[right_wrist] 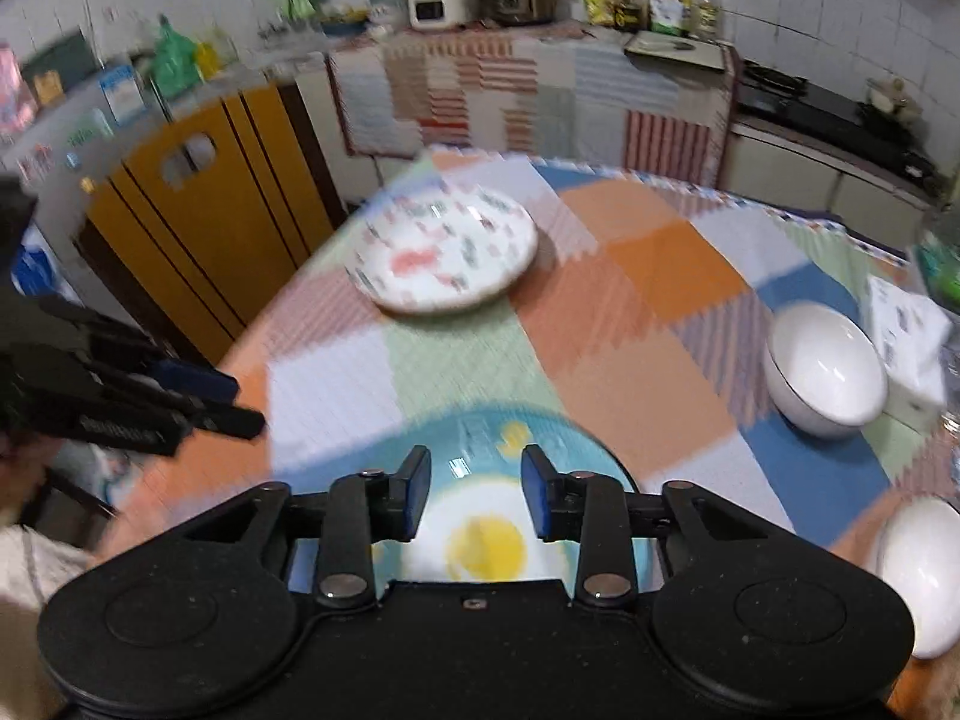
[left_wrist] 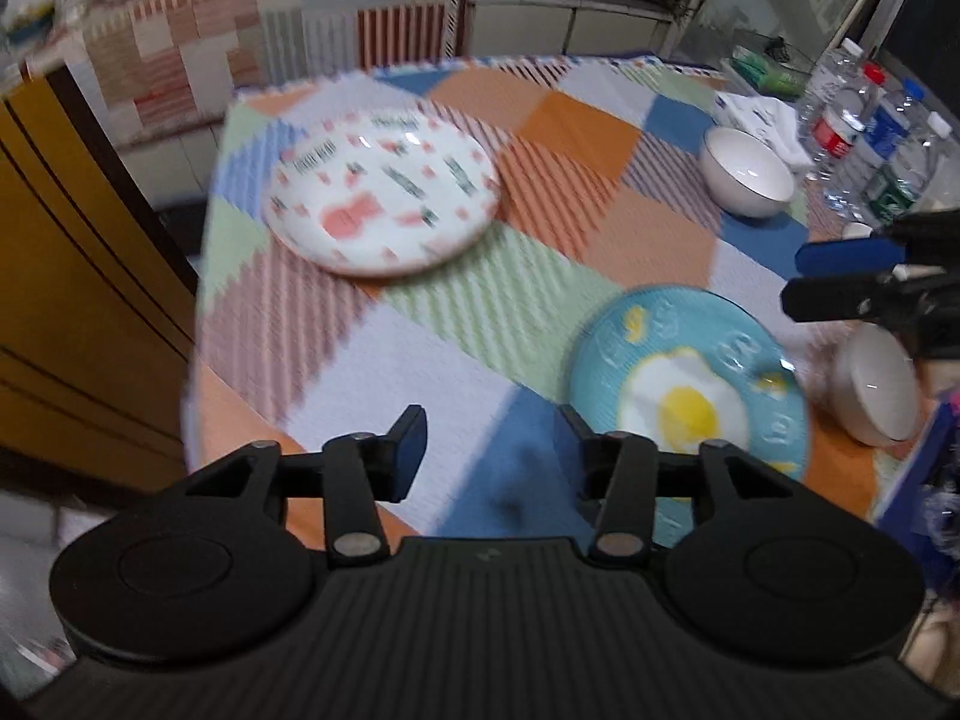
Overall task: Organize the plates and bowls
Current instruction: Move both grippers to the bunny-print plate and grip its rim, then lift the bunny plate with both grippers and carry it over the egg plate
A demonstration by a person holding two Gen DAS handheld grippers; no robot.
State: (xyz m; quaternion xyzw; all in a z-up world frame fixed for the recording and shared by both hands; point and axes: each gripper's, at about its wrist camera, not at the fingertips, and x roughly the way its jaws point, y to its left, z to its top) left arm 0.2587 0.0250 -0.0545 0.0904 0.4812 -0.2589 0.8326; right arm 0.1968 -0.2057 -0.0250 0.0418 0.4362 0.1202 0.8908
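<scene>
Nothing is stacked yet: the blue egg plate (right_wrist: pixel 480 480), patterned plate (left_wrist: pixel 384 195) and two white bowls (right_wrist: pixel 828 369) are spread over the bench (left_wrist: pixel 570 168), and both hand-held grippers (left_wrist: pixel 492 450) (right_wrist: pixel 476 495) are held apart, empty.

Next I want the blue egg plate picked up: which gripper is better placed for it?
Right. The right gripper hangs open directly above the blue egg plate, which shows between its fingers. The left gripper is open too, but the plate lies off to its right.
</scene>
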